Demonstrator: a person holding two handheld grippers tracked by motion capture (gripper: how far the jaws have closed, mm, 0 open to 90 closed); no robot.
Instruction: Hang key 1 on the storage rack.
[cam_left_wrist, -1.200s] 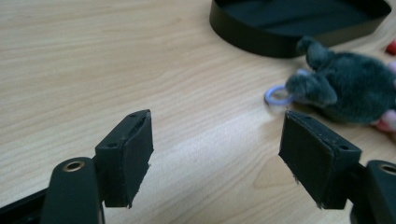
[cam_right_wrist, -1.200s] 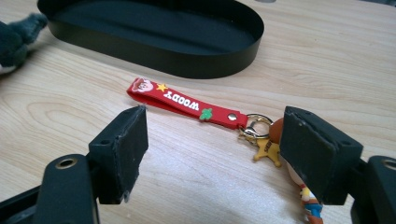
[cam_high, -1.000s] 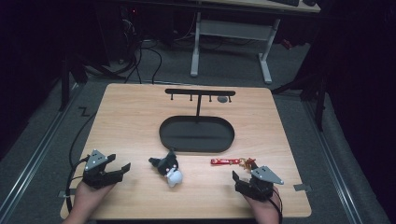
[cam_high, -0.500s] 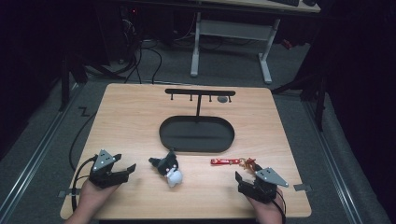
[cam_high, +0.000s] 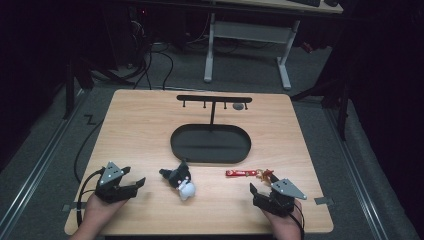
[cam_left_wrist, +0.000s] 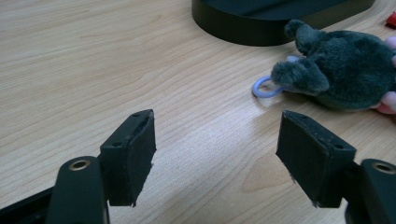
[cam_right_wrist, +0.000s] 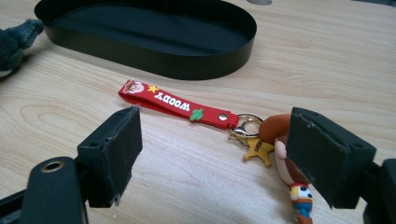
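I have both grippers low at the near edge of the worktop (cam_high: 150, 115), one at each corner. My left gripper (cam_high: 131, 184) rests over bare wood with its jaws spread wide and nothing between them; in the left gripper view the dark plush toy (cam_left_wrist: 345, 70) lies ahead and off to the right of the jaws, well apart from them, with a pale blue ring (cam_left_wrist: 264, 87) at its near end touching the wood. From the high view the toy sits near the middle of the worktop, just in front of the black oval tray (cam_high: 176, 145), its white part turned toward me.

My right gripper (cam_high: 259, 192) also has its jaws wide apart, gripping nothing. In the right gripper view the Woody keychain (cam_right_wrist: 205, 114) lies flat just beyond them: the red strap (cam_right_wrist: 170, 103) runs across the gap, apart from the left jaw, while the figure (cam_right_wrist: 292, 175) at its other end lies close beside the right jaw; I cannot tell whether they touch. The keychain lies near the tray's front wall, not in it. Behind the tray stands a black hook rack (cam_high: 214, 99).
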